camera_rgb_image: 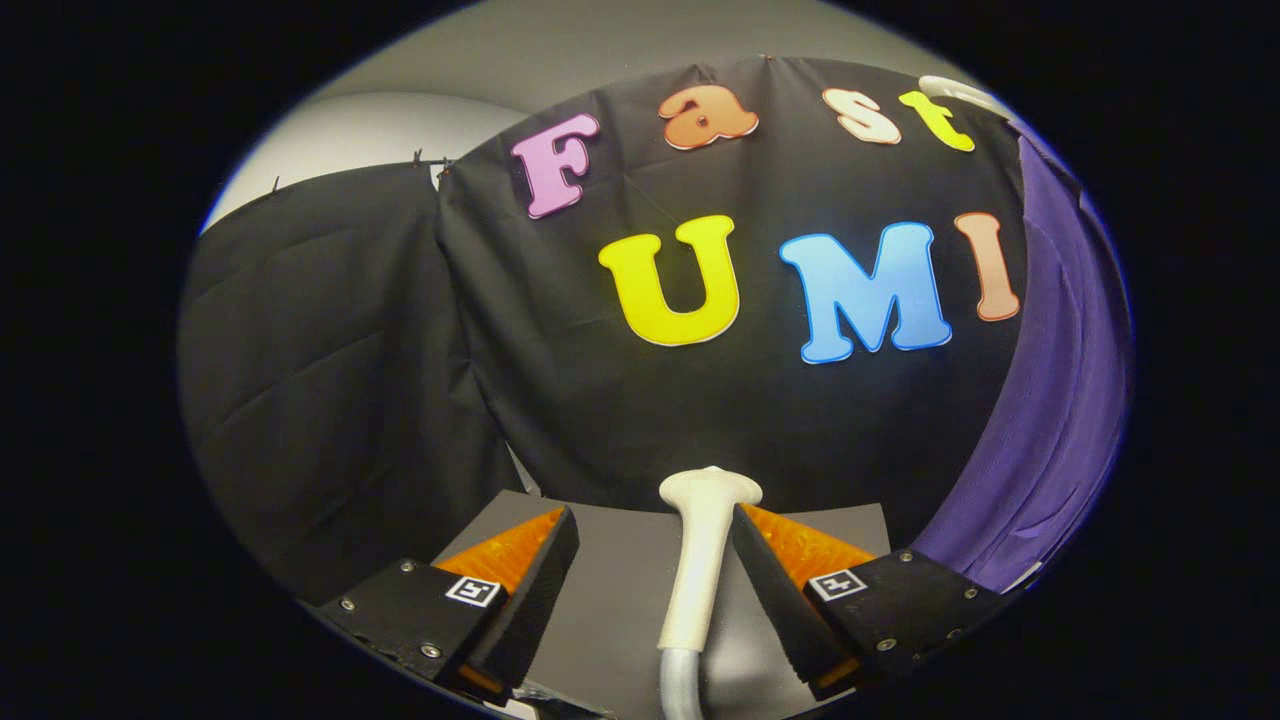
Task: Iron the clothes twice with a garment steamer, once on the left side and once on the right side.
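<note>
A white garment steamer [700, 555] stands upright between my fingers, its wide head toward the booth wall and a grey hose leaving its lower end. My gripper [655, 525] is open. The steamer's handle lies against the right finger [770, 580], while a wide gap separates it from the left finger [535, 575]. A purple garment [1050, 400] hangs in folds to the right, beyond the right finger.
A dark grey tabletop [610, 580] lies under the fingers and runs back to the black cloth wall [780, 420]. More black cloth [320, 400] hangs at the left. A pale wall [380, 125] shows above the cloth.
</note>
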### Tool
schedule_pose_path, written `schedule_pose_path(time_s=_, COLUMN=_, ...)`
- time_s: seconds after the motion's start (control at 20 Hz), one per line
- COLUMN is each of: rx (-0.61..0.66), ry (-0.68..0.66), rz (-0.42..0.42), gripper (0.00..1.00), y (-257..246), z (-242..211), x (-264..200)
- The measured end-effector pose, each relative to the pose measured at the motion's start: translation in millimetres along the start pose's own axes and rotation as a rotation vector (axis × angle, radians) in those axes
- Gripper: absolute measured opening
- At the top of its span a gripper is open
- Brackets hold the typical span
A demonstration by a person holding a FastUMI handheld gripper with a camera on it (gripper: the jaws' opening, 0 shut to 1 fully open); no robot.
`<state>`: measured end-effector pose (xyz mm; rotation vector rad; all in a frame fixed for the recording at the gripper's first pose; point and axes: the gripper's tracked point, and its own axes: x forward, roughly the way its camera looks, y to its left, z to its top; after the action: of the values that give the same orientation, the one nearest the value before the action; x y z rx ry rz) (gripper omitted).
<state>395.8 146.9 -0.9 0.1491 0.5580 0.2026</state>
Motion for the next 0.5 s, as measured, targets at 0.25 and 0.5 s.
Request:
schedule_pose_path(time_s=0.25, rx=0.069, ry=0.154, rz=-0.018, gripper=0.95, y=-19.3, z=-25.8, x=54.3)
schedule_pose_path(time_s=0.5, rx=0.028, ry=0.283, rz=-0.027, gripper=0.94, y=-36.7, z=-60.8, x=82.2)
